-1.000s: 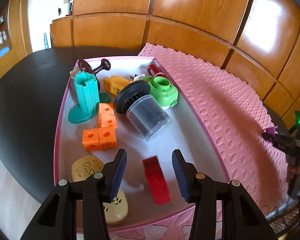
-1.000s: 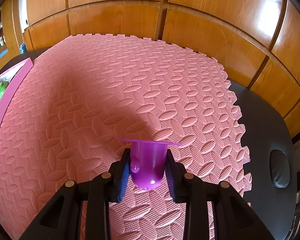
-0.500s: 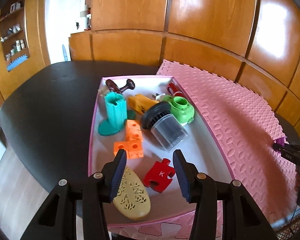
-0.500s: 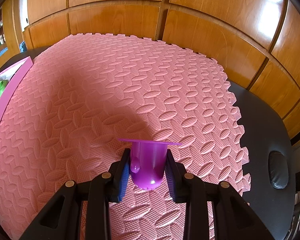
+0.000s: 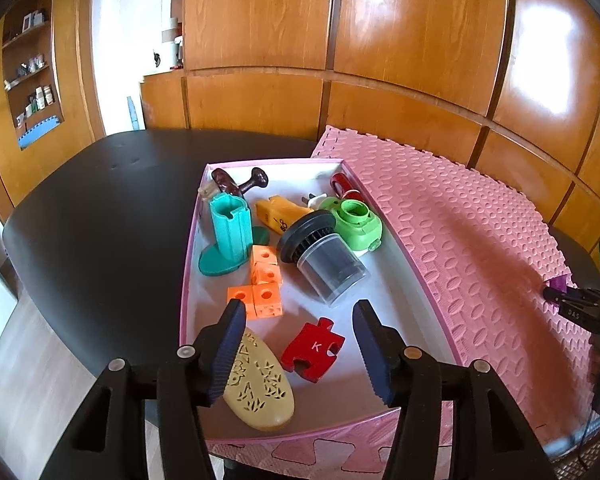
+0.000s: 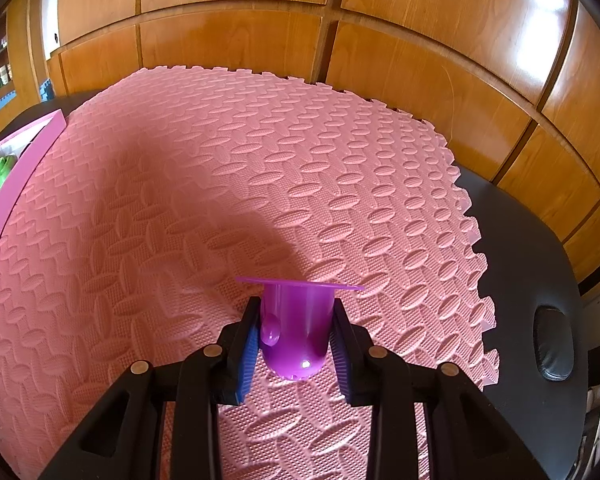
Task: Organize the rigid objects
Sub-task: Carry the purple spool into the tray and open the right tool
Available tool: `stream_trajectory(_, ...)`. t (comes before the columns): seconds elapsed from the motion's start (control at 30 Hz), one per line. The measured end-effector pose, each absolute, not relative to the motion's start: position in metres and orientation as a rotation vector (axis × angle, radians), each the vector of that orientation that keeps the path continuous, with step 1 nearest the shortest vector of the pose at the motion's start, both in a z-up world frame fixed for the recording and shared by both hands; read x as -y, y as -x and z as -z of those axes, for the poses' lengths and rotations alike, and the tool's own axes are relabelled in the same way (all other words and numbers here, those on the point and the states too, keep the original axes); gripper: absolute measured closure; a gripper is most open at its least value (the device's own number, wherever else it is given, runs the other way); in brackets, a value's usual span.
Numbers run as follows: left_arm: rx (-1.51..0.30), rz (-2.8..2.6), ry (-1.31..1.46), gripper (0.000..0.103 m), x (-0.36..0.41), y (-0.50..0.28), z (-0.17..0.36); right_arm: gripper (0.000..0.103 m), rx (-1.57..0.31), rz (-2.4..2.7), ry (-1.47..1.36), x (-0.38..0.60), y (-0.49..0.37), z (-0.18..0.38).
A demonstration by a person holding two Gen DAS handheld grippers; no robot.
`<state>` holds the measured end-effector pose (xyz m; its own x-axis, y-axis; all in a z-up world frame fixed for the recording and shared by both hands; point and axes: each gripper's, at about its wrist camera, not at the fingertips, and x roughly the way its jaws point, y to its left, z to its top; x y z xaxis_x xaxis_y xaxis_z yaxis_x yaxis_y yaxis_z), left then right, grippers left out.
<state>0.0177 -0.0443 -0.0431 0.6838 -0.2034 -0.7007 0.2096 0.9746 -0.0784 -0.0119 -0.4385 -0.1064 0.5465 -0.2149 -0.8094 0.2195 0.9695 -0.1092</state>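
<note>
A pink-rimmed white tray (image 5: 404,252) holds a red puzzle piece (image 5: 312,350), a tan perforated oval (image 5: 260,388), orange cubes (image 5: 262,284), a teal stand (image 5: 230,236), a clear jar with a black lid (image 5: 324,258), a green toy (image 5: 358,222) and a yellow piece (image 5: 280,216). My left gripper (image 5: 300,340) is open and empty above the tray's near end, over the puzzle piece. My right gripper (image 6: 294,340) is shut on a purple flanged cup (image 6: 296,328) just above the pink foam mat (image 6: 220,184). It also shows far right in the left wrist view (image 5: 560,296).
The foam mat (image 5: 460,232) lies right of the tray on a black table (image 5: 100,208). Wood panel walls stand behind. A dark wooden object (image 5: 236,182) and a red item (image 5: 340,182) lie at the tray's far end. The tray's pink rim (image 6: 16,184) shows left in the right wrist view.
My left gripper has pulled back and risen from the tray, so more of the tray and table shows. The right gripper has held still with the purple cup.
</note>
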Motion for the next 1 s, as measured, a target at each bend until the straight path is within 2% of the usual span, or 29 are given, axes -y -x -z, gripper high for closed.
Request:
stream_trajectory(0.33, -0.784, 0.213, 0.016, 0.044, 0.034, -0.019, 0.042, 0.072, -0.995, 0.187, -0.095, 0.426, 0.011, 0.104)
stream_trajectory(0.63, -0.791, 0.199, 0.046, 0.043, 0.024, -0.018, 0.044, 0.072, -1.025, 0.047, -0.077, 0.374, 0.005, 0.102)
stream_trajectory(1.0, -0.778, 0.176, 0.079, 0.043, 0.008, -0.019, 0.043, 0.072, -0.889, -0.152, -0.063, 0.305, -0.008, 0.052)
